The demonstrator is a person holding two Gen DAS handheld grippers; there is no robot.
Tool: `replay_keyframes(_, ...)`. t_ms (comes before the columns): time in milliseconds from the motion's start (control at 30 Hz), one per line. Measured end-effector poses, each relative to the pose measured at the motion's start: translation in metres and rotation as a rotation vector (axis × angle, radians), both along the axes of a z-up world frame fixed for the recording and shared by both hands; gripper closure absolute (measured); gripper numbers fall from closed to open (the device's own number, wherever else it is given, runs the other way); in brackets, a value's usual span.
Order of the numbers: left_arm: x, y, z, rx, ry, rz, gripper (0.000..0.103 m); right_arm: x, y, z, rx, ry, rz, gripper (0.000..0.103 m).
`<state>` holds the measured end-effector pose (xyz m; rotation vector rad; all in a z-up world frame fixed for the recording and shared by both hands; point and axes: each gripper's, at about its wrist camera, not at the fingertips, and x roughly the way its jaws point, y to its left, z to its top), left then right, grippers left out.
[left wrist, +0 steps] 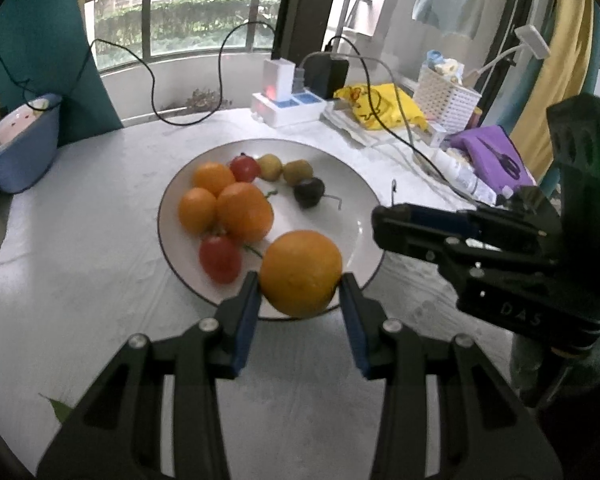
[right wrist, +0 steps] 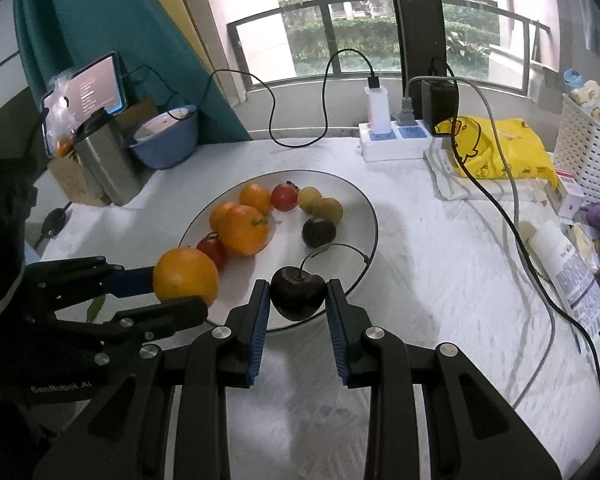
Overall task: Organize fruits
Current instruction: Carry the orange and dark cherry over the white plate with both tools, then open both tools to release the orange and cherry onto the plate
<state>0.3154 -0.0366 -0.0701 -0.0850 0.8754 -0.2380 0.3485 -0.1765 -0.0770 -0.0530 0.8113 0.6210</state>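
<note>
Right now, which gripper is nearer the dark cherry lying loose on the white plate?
Right. The right gripper, shut on its own dark stemmed cherry, is just in front of the loose cherry. The left gripper, holding a large orange, sits further off at the white plate's left edge.

Soft daylight comes in through the window (right wrist: 340,32) behind, leaving the room dim and shadows on the surface (left wrist: 100,240) faint. Both fisheye views bend and darken at the edges, slightly blurred throughout.

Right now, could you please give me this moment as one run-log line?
left gripper: shut on orange | right gripper: shut on cherry | both over plate's near rim | plate: other fruit
</note>
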Motion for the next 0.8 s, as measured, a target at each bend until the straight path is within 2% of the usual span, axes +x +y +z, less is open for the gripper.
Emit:
replay_keyframes(467, 0.021, 0.0, -0.017, -0.013, 0.064, -0.006, 0.061, 0.02, 0.01, -0.016, -0.019, 0.016, 0.008, 0.072)
replay_keyframes(800, 0.019, 0.002, -0.013, -0.031, 0.057, -0.011, 0.058, 0.02, 0.014, -0.016, -0.048, 0.009, -0.006, 0.072)
